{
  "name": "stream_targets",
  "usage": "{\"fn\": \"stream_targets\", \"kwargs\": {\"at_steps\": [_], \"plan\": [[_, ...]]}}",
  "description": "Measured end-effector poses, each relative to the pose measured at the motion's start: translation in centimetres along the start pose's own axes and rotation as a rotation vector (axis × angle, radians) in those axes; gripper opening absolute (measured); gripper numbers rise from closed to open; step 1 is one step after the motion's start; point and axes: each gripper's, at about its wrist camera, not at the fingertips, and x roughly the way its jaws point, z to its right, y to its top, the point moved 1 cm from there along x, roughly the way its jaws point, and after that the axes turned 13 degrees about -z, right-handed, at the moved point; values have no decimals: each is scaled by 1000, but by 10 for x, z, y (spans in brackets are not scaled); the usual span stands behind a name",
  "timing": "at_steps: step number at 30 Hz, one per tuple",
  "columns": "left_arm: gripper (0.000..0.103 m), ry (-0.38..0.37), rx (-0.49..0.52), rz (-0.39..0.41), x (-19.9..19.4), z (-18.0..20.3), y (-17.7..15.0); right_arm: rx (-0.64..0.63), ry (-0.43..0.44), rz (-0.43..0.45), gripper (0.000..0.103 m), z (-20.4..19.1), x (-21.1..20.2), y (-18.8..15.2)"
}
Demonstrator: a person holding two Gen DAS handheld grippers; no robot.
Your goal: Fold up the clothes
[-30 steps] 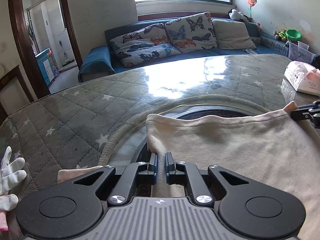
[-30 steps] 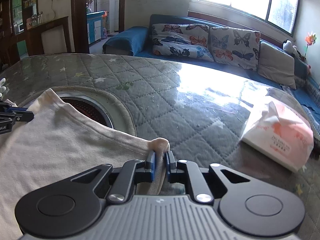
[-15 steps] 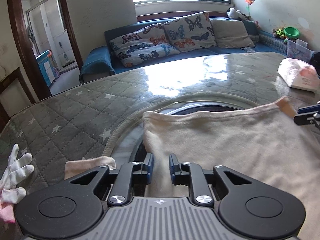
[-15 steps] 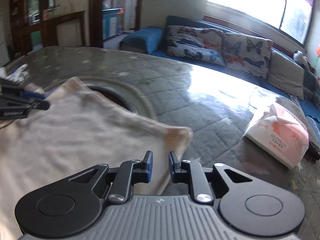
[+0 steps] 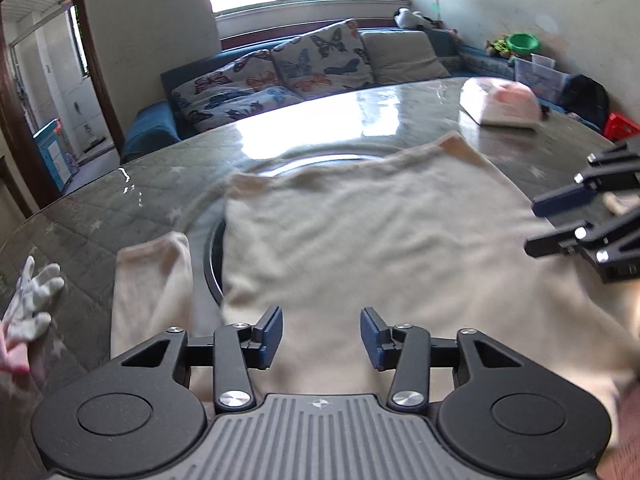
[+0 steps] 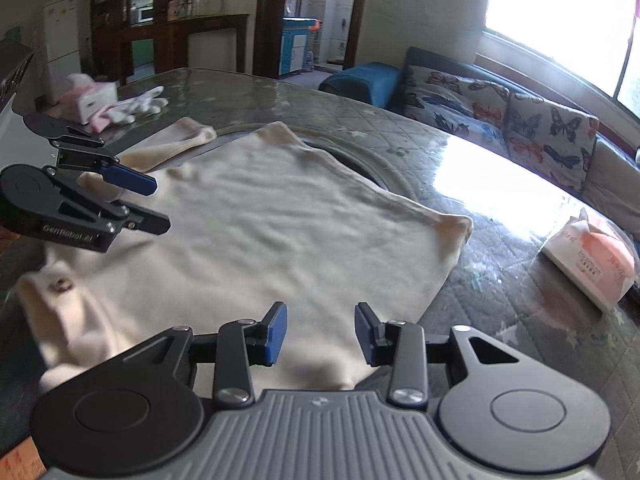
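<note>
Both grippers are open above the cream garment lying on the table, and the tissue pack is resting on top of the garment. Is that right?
Not quite. The tissue pack rests on the table, apart from the cream garment, past its right corner, as the right wrist view shows. The left gripper and right gripper are indeed open above the garment.

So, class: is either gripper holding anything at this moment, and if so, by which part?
Nothing is held. The left gripper and right gripper are both open above the cream garment, which lies on the table.
</note>
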Motion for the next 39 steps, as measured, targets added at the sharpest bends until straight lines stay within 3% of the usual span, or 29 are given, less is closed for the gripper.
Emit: {"fn": "stream_targets", "kwargs": {"at_steps": [3, 20, 24, 33, 39], "plan": [[50, 6, 12, 14, -8, 6, -14, -8, -6, 7, 48, -5, -5, -10], [59, 65, 20, 70, -23, 2, -49, 75, -72, 29, 53, 8, -30, -62], [59, 63, 20, 67, -26, 2, -48, 153, -94, 51, 54, 25, -45, -78], [59, 28, 32, 116, -40, 12, -35, 434, -257, 38, 58, 100, -63, -126], [59, -19, 46, 129, -38, 26, -20, 560, -270, 28, 59, 131, -59, -149]]}}
